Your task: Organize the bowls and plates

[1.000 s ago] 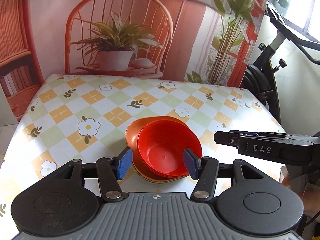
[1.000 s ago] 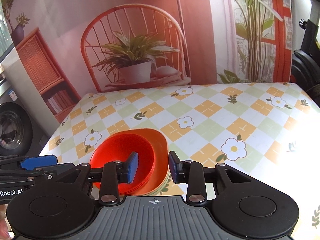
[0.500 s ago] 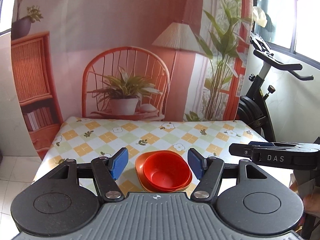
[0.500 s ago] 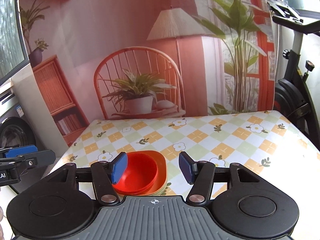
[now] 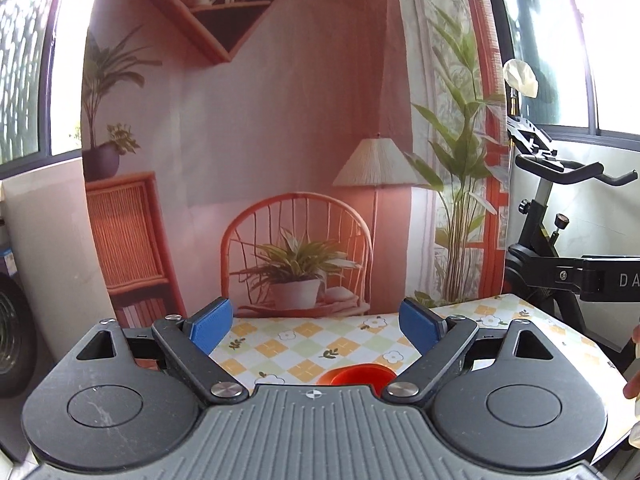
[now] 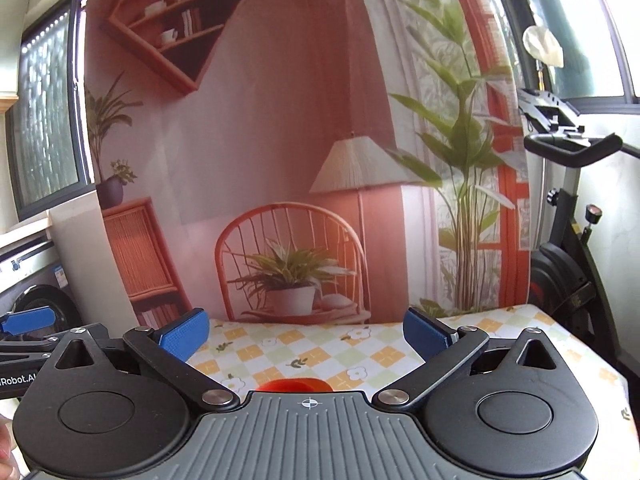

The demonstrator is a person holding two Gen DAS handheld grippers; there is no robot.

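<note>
A red bowl (image 5: 362, 375) sits nested on an orange plate (image 5: 325, 379) on the flower-patterned tablecloth (image 5: 320, 340); only its far rim shows above the gripper body. In the right wrist view the red bowl (image 6: 294, 384) is likewise mostly hidden. My left gripper (image 5: 316, 324) is open and empty, raised well above and back from the stack. My right gripper (image 6: 306, 334) is open and empty too, also high and pulled back. Each gripper's side shows at the edge of the other's view.
A printed backdrop (image 5: 280, 160) of a chair, lamp and plants hangs behind the table. An exercise bike (image 5: 560, 220) stands at the right. A washing machine (image 6: 36, 304) is at the left. A hand's edge (image 5: 634, 364) shows at far right.
Both grippers have risen and pulled back from the bowl stack, and their jaws have opened wider. The stack stays on the table and now shows only as a sliver.
</note>
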